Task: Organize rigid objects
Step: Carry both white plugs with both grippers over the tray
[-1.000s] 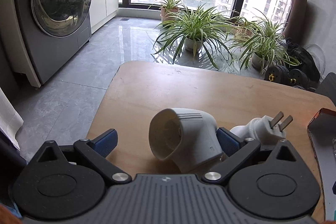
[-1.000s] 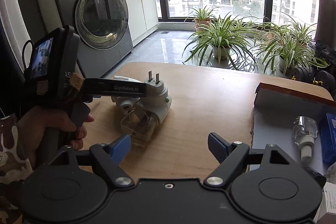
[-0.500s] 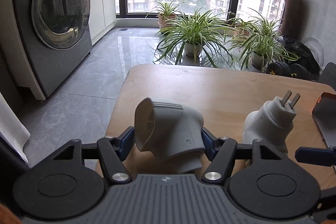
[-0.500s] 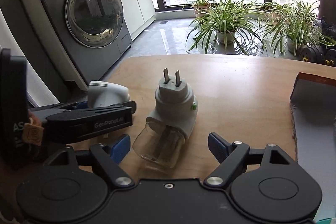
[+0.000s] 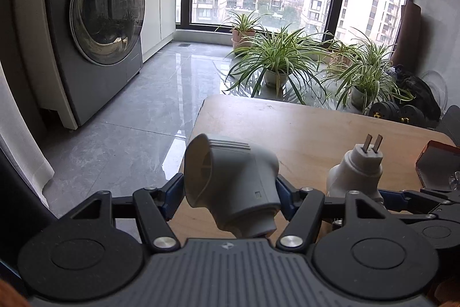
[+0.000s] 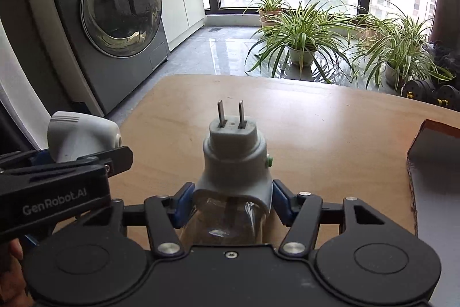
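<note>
Grey ribbed nozzle (image 5: pixel 233 180); white plug (image 6: pixel 234 160) with green button and clear bottle; tan wood bench (image 6: pixel 316 120); black grippers with blue pads; silver washer (image 6: pixel 109 19); striped green-white plants (image 6: pixel 302 28).

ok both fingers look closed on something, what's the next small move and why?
Probably lift the right gripper a little, then carry toward the open box. Its fingers have just closed on the plug-in vaporizer, which appears to be on the table with prongs up. The left gripper already grips the grey adapter.
</note>
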Tool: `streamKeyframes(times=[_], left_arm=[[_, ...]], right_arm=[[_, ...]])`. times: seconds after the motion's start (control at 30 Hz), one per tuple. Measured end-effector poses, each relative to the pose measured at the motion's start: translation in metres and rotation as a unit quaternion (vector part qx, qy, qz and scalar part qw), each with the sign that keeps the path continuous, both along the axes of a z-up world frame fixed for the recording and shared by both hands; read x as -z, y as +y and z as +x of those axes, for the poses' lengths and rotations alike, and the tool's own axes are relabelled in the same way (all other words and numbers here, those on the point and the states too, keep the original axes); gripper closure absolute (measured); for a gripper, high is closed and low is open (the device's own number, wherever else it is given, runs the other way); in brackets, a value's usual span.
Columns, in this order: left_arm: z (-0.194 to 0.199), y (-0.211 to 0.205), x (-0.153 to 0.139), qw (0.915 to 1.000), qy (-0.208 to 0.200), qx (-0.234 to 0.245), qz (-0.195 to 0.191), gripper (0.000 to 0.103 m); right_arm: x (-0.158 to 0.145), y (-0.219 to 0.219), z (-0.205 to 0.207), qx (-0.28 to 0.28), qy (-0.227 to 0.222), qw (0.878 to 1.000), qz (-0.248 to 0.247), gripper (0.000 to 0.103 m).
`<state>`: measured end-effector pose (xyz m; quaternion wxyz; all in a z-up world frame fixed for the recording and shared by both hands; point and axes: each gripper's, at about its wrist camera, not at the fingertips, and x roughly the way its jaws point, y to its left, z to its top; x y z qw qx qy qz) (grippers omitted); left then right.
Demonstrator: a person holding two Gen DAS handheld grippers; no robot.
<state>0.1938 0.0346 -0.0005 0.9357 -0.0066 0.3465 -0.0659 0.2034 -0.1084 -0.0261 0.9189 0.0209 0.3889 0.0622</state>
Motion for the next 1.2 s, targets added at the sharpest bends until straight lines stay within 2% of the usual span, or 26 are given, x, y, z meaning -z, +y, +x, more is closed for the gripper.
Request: streamKeyframes(times=[0.13,0.53,0.9,1.2], left_arm=[[-0.017,-0.006,-0.011,0.9999,-0.009,0.008,-0.007,0.037],[-0.072,-0.033,-0.044,0.9985,-0.032,0.043,-0.014,0.037],[-0.116,-0.082,-0.053,0.9931,-0.049,0.105,-0.018,0.036],[-0.136,-0.112,-0.049,0.9887,-0.055,0.138,-0.022,0.036]], right_arm=[[-0.019,-0.009,-0.03,-0.004,-0.023,1.0,-0.011,0.034],[-0.065,-0.053,-0.113,0.03,-0.043,0.999,-0.013,0.034],[-0.089,-0.104,-0.18,0.08,-0.068,0.994,-0.016,0.033],[-0.093,-0.137,-0.218,0.109,-0.079,0.991,-0.014,0.033]])
